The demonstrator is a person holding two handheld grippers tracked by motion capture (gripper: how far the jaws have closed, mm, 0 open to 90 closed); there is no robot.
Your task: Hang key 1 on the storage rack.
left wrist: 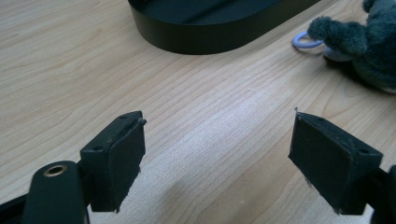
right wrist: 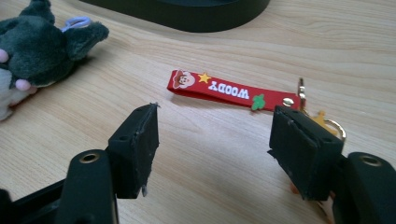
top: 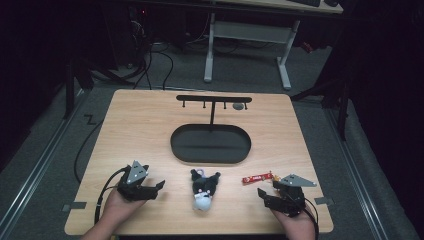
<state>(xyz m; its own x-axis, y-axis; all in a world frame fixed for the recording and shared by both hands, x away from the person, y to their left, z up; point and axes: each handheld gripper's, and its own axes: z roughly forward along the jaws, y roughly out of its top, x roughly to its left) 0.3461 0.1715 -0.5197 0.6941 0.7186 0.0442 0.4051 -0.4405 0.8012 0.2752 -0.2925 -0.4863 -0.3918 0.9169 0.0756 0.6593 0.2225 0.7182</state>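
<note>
Both grippers sit low in the frame, left gripper [top: 159,186] and right gripper [top: 261,194], jaws apart and empty; plush toy [top: 203,189] lies between, red strap [top: 257,178] just beside the right.

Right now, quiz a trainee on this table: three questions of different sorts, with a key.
1. True or false: the red strap lies inside the black tray.
2. Which thing lies nearest the right gripper? A. the plush toy B. the red strap C. the hook stand
3. Fill in: the plush toy lies on the table between the left gripper and the ____ gripper.

Key
1. False: it lies on the table, outside the tray.
2. B
3. right
</note>
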